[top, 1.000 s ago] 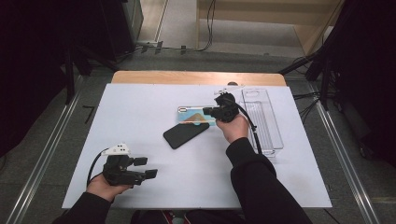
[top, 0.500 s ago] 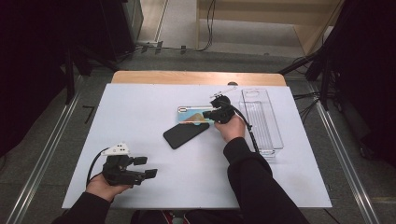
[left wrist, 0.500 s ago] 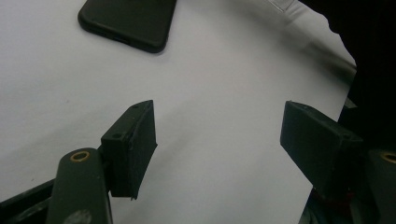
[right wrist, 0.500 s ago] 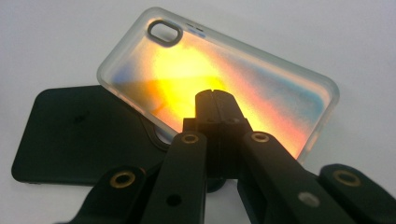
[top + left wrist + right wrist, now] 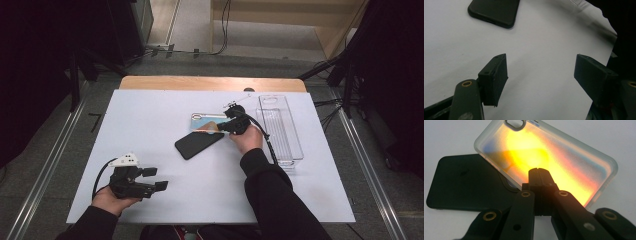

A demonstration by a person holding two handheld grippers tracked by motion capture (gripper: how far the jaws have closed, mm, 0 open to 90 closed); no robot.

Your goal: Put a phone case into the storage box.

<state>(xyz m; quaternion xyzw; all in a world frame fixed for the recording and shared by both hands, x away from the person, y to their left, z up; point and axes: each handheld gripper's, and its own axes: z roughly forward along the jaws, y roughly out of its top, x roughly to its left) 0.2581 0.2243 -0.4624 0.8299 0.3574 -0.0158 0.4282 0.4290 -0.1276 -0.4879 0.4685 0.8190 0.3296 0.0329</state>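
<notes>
High view: the right hand-held gripper (image 5: 224, 126) sits over the near edge of the colourful phone case (image 5: 206, 122), which lies on the white desk (image 5: 150, 120) with one corner overlapping the black phone (image 5: 198, 145). Its jaws are pressed together with nothing between them, tips over the case. A clear tray (image 5: 280, 127) stands just right of that hand. Near the front-left corner, the left hand-held gripper (image 5: 160, 179) rests with jaws spread wide and empty.
</notes>
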